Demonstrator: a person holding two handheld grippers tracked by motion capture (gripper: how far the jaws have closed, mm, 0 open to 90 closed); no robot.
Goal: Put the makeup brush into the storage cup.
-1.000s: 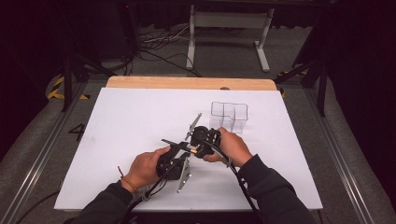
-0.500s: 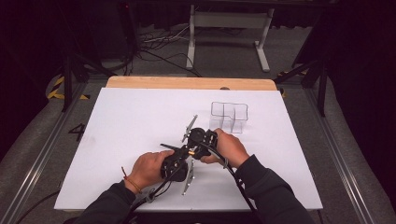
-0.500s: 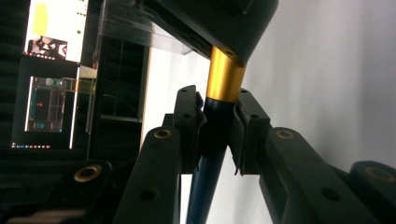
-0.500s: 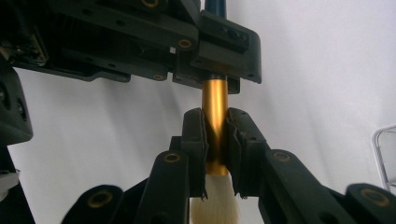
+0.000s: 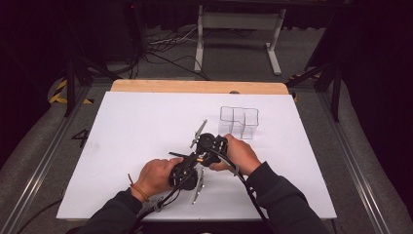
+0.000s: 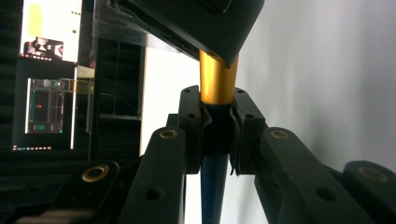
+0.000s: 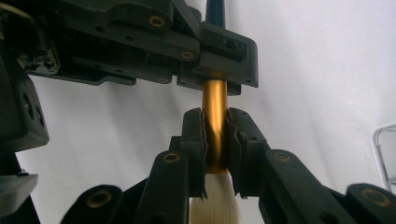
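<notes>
The left gripper (image 6: 217, 135) had just closed its jaws on a brush (image 6: 215, 79), and its black pads clamped the dark blue handle right below the gold ferrule. The right gripper (image 7: 216, 140) was clamped on the same brush (image 7: 215, 100), pinching the lower end of the ferrule, with the pale bristle tuft bulging out just beneath the pads. The ferrule was a smooth, shiny metal tube; the bristles looked soft and cream-white; the handle was slim, round and glossy. The jaws were matte black plastic links with brass-coloured pivot pins and ridged pads.

In the high view both hands met low on the table, left gripper (image 5: 187, 168) and right gripper (image 5: 207, 148) nose to nose, so the brush hung between them above the sheet, mostly hidden by the black bodies. A grey plate stuck out from each gripper, and cables trailed back over dark sleeves. The left wrist wore an orange band (image 5: 135, 187).

A smooth white sheet (image 5: 146, 126) covered the table; a strip of bare wood (image 5: 195, 87) showed along the far edge. Just beyond the right hand stood a clear organiser (image 5: 238, 122) of square, thin-walled compartments; nothing could be made out in them. Nothing lay between it and the grippers. Further off, grey carpet, black cables and a white metal stand (image 5: 238, 29) filled the dark room.
</notes>
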